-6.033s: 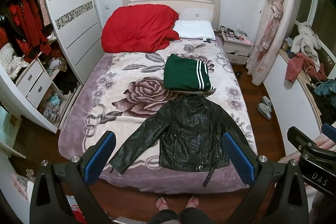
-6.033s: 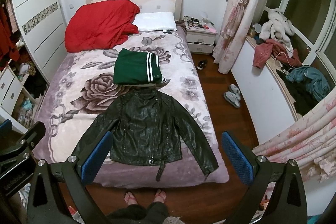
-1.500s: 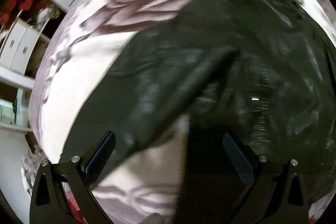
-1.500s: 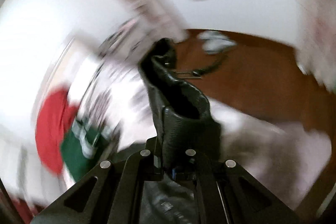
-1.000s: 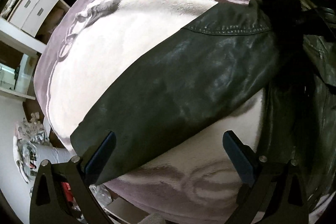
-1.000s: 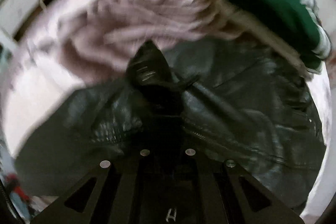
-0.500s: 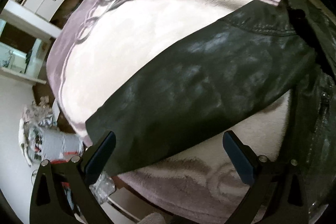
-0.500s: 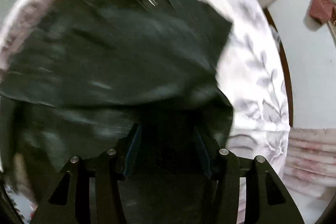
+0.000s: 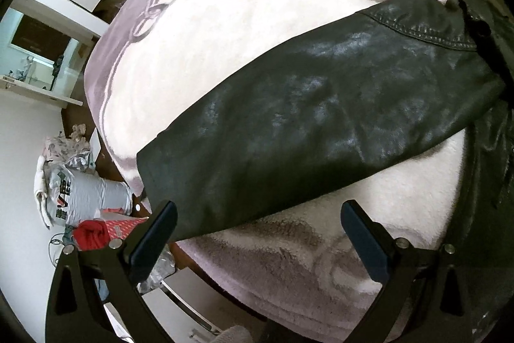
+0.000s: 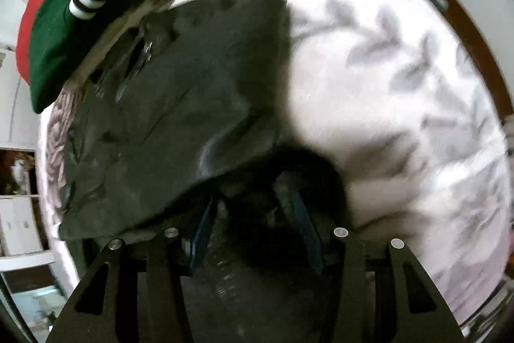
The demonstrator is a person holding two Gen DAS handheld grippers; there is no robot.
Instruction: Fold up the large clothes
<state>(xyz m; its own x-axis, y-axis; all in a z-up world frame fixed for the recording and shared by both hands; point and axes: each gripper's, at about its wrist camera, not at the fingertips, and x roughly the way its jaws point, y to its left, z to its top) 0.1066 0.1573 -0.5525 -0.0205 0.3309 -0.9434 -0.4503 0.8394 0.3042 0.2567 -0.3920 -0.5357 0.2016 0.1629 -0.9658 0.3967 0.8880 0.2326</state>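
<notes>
The jacket (image 9: 321, 124) lay on the bed (image 9: 250, 21), one sleeve (image 10: 180, 124) already folded across its body. The left gripper (image 9: 257, 233) hovered wide and empty over the other sleeve's cuff. The right gripper (image 10: 253, 227) stood half open, dark leather between its pads; whether they pressed it could not be told. The left should pinch the cuff squarely, then carry it flat across.
</notes>
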